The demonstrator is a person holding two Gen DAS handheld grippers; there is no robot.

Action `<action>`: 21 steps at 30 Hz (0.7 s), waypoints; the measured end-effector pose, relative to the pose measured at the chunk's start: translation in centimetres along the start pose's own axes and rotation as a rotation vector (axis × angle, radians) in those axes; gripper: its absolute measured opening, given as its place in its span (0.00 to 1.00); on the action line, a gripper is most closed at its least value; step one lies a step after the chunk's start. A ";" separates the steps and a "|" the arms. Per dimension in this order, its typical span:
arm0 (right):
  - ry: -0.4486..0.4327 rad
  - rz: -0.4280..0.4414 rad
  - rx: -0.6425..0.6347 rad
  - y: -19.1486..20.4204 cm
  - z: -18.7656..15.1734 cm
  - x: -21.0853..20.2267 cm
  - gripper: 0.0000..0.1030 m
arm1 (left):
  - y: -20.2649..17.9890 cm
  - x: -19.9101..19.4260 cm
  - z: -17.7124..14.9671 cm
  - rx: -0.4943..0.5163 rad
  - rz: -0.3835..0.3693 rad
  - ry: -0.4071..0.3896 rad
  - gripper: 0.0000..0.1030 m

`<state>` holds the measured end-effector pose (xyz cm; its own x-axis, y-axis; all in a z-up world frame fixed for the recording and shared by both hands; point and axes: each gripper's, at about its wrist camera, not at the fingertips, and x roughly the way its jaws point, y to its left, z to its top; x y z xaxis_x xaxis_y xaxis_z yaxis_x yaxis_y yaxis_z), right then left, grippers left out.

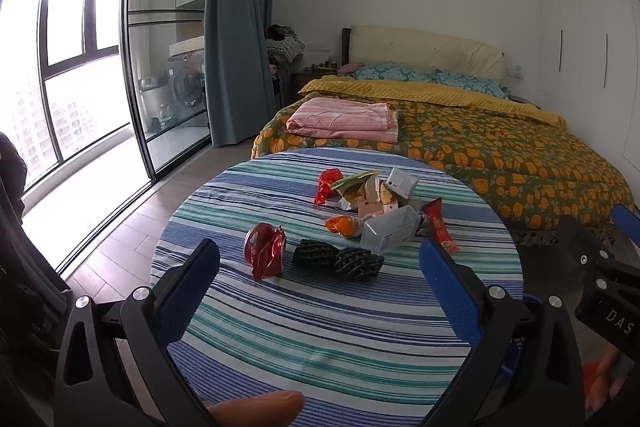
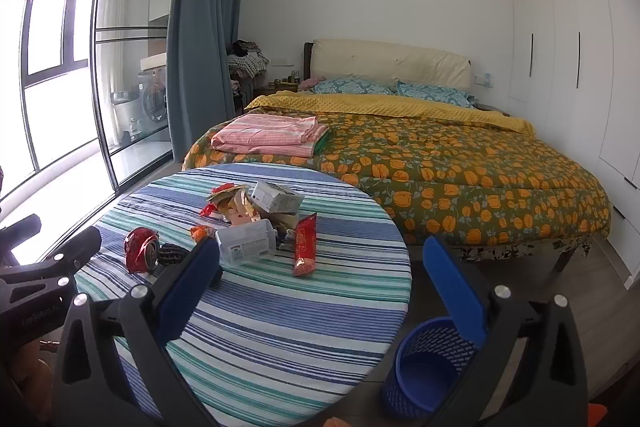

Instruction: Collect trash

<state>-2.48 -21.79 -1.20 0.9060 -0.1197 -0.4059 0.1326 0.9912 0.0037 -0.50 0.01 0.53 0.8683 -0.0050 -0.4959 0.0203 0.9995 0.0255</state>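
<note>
A pile of trash lies on a round table with a striped cloth (image 1: 320,327). It holds a crushed red can (image 1: 264,255), two black foam nets (image 1: 336,259), a clear plastic box (image 1: 390,231), a red sachet (image 1: 440,227), an orange wrapper (image 1: 342,225) and a white carton (image 1: 402,183). My left gripper (image 1: 320,267) hovers open over the near side of the table, short of the can and nets. My right gripper (image 2: 320,267) is open too, above the table's right edge. A blue mesh bin (image 2: 428,367) stands on the floor beside the table, under its right finger.
A round bed (image 2: 440,163) with an orange-flowered quilt and a folded pink sheet (image 2: 268,137) sits just behind the table. Glass sliding doors (image 1: 160,67) and a blue curtain (image 1: 240,27) are on the left. White wardrobes (image 2: 560,47) line the right wall.
</note>
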 end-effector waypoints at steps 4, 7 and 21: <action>-0.009 0.002 0.003 0.0 0.2 -0.2 0.96 | 0.6 0.0 -0.2 -0.009 0.005 -0.006 0.96; -0.011 0.004 0.003 -0.1 0.3 -0.3 0.96 | 0.9 -0.1 -0.2 -0.015 0.007 -0.008 0.96; -0.017 -0.003 0.004 -0.1 0.5 -0.5 0.96 | 1.4 0.3 -0.5 -0.027 0.009 0.002 0.96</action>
<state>-2.76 -21.86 -0.54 0.9125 -0.1236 -0.3899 0.1370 0.9906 0.0065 -0.39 1.40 0.00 0.8674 0.0039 -0.4976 -0.0006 1.0000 0.0068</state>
